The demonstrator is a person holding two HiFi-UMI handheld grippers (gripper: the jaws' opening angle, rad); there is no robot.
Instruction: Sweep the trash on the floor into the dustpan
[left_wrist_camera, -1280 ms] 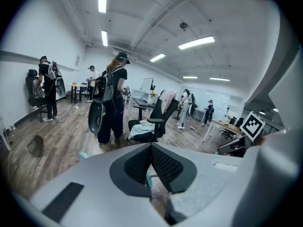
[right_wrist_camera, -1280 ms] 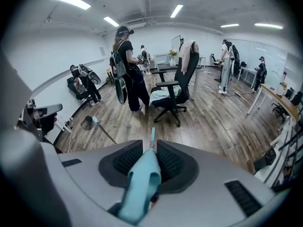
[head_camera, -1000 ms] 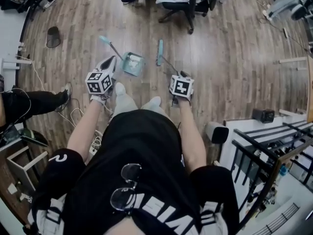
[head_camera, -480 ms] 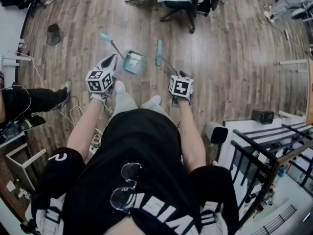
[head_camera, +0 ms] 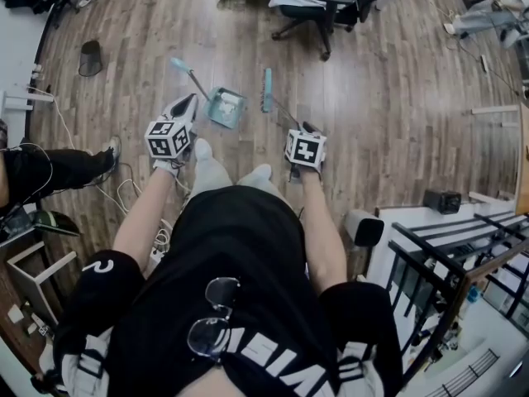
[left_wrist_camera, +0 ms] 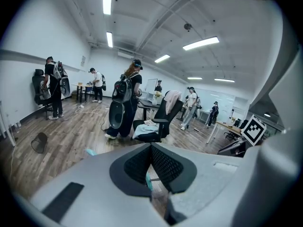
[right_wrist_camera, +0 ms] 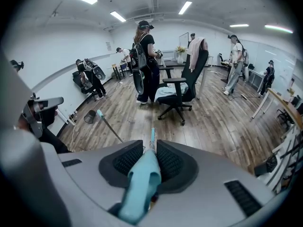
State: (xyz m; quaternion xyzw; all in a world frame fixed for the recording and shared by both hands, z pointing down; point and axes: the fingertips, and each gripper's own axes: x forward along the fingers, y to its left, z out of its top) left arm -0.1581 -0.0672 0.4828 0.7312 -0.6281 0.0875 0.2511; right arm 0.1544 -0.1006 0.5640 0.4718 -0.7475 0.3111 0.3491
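Grey left gripper [left_wrist_camera: 151, 148]: its black ribbed pads [left_wrist_camera: 165, 167] are pressed together at the tips. A teal sliver shows in the slit behind them, and no view shows whether it is held.
Grey right gripper [right_wrist_camera: 150, 145]: clamped on the broom's pale teal plastic grip, which runs forward and down between its jaws.
Teal long-handled broom [head_camera: 267, 89]: its narrow head rests on the floor ahead of the right gripper.
Teal plastic dustpan [head_camera: 225, 107]: on the floor just left of the broom head and near the left gripper's tip, with its thin handle slanting up and away to the left.
Brown wood-plank floor [head_camera: 397, 98]: carries both tools.
Black office chair [head_camera: 318, 2]: stands beyond the broom head.
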